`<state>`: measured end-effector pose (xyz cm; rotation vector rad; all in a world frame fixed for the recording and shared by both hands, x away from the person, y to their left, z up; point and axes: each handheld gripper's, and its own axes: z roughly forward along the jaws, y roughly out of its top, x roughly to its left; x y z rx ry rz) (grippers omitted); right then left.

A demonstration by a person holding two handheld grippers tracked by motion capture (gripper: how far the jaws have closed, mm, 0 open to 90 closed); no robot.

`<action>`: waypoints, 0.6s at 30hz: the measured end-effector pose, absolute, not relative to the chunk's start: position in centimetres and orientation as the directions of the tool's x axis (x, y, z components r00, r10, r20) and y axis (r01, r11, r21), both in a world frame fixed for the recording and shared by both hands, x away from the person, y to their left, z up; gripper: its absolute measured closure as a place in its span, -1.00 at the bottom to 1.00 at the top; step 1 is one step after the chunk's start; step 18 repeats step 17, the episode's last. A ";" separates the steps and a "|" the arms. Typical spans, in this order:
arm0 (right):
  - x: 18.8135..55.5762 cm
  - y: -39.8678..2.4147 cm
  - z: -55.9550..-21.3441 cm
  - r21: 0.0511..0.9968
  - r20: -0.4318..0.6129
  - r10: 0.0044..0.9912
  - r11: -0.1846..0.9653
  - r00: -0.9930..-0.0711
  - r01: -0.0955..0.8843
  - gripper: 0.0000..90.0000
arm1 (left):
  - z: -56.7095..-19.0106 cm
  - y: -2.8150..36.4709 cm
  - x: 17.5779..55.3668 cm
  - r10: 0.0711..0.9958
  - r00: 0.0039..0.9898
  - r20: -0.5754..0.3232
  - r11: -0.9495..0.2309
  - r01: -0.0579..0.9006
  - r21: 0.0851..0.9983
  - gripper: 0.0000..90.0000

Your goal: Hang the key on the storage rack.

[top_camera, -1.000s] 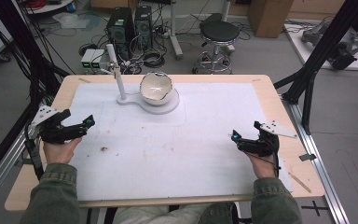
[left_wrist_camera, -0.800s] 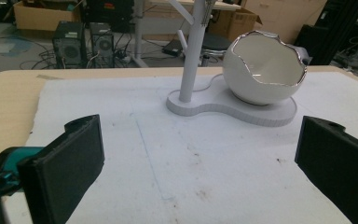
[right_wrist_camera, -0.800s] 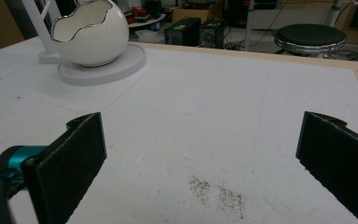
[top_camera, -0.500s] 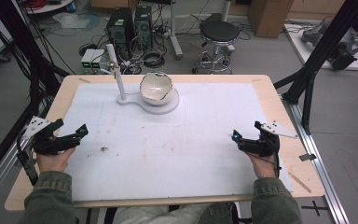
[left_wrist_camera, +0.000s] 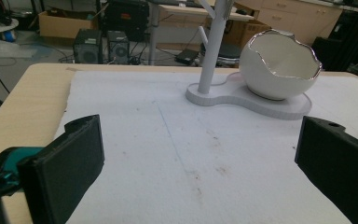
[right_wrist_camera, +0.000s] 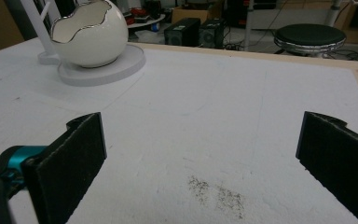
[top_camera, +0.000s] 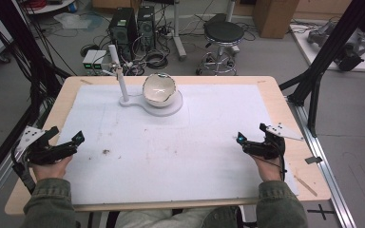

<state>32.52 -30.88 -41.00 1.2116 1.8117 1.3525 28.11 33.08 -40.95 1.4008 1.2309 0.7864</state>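
Note:
A white egg-shaped bowl [top_camera: 159, 90] with a jagged silver rim sits on a white stand base [top_camera: 172, 109] at the table's far middle. A thin white post [top_camera: 120, 80] rises beside it. My left gripper [top_camera: 76, 141] rests at the near left edge of the mat, open and holding nothing. My right gripper [top_camera: 242, 141] lies at the near right, also open and empty. In the left gripper view the bowl [left_wrist_camera: 279, 70] and post [left_wrist_camera: 213, 46] stand well ahead of the wide-apart jaws. In the right gripper view the bowl [right_wrist_camera: 91, 39] sits far off at upper left.
A white mat [top_camera: 195, 142] covers most of the wooden table [top_camera: 64, 102]. Small dark specks [top_camera: 106, 152] lie on the mat near the left gripper. Black frame posts [top_camera: 313, 95] flank the table. A stool [top_camera: 223, 33] and computer towers [top_camera: 123, 28] stand on the floor beyond.
My left gripper has drawn back toward the near-left corner of the table. The right gripper, bowl and stand have stayed put.

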 end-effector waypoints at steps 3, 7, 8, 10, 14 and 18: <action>32.6 -30.8 -41.0 0.940 0.071 0.899 0.085 -0.433 0.329 -0.99 | -41.0 33.3 27.7 0.956 0.245 -0.162 0.098 0.253 0.962 -0.96; 32.6 -30.7 -41.1 0.940 0.063 0.897 0.093 -0.438 0.327 -0.99 | -41.1 33.4 27.3 0.956 0.246 -0.157 0.093 0.254 0.963 -0.96; 32.6 -30.7 -41.1 0.940 0.064 0.896 0.094 -0.439 0.328 -0.99 | -41.1 33.4 27.3 0.957 0.246 -0.157 0.092 0.254 0.963 -0.96; 32.6 -30.7 -41.1 0.937 0.067 0.895 0.094 -0.440 0.335 -0.99 | -41.1 33.3 27.3 0.957 0.247 -0.149 0.083 0.259 0.962 -0.96; 32.6 -30.6 -41.1 0.936 0.063 0.894 0.102 -0.443 0.338 -0.99 | -41.1 33.2 27.2 0.958 0.252 -0.136 0.070 0.256 0.964 -0.96; 32.6 -30.4 -41.2 0.934 0.061 0.894 0.105 -0.443 0.341 -0.99 | -41.1 33.2 27.3 0.957 0.254 -0.138 0.072 0.252 0.965 -0.96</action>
